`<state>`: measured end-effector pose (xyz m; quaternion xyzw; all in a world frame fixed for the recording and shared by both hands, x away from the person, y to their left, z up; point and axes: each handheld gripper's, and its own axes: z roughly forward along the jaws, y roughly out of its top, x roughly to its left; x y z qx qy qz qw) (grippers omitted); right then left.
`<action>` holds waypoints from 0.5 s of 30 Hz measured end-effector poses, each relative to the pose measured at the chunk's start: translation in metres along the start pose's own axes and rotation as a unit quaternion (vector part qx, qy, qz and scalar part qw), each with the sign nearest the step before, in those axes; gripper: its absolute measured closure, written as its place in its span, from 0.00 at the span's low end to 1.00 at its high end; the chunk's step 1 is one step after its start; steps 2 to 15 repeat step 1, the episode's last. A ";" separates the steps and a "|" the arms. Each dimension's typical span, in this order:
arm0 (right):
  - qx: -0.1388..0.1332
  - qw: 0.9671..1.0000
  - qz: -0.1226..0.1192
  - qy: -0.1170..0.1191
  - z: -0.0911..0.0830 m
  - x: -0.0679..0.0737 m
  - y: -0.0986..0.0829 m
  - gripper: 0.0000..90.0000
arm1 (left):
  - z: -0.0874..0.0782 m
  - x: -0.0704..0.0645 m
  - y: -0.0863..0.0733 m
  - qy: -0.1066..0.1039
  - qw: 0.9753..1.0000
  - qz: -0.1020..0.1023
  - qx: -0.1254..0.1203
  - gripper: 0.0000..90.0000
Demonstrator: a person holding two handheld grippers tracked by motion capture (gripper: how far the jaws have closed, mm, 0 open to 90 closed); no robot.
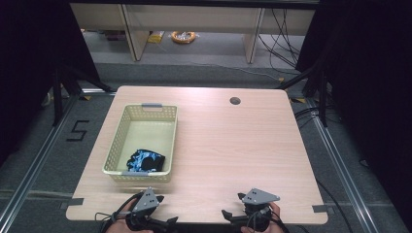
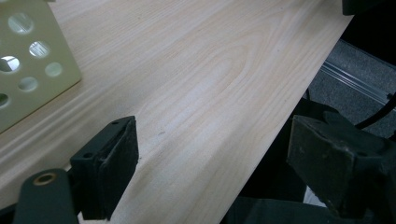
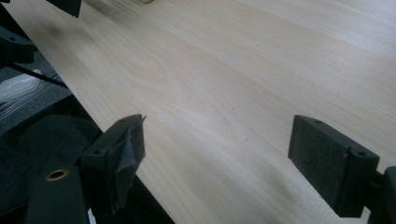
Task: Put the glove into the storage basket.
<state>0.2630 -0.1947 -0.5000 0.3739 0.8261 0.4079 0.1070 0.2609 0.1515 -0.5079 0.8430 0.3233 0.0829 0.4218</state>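
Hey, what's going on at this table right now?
A person holds a gripper in each hand at the near edge of a wooden table. The left gripper and the right gripper both have their jaws wide apart with nothing between them. On the left side of the table stands a pale yellow basket with a dark blue and black bundle of cloth lying at its near end. Neither gripper touches the basket.

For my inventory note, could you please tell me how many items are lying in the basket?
1: a dark blue-and-black bundle lies at the near end of the basket; anything beneath it would be hidden.
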 end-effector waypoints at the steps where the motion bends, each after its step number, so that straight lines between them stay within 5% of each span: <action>1: 0.001 1.000 0.003 0.003 0.000 0.000 0.000 0.22 | 0.000 0.001 0.001 0.000 1.000 0.004 -0.003 0.18; 15: 0.001 1.000 0.003 0.003 0.000 0.000 0.000 0.22 | 0.000 0.001 0.001 0.000 1.000 0.004 -0.003 0.18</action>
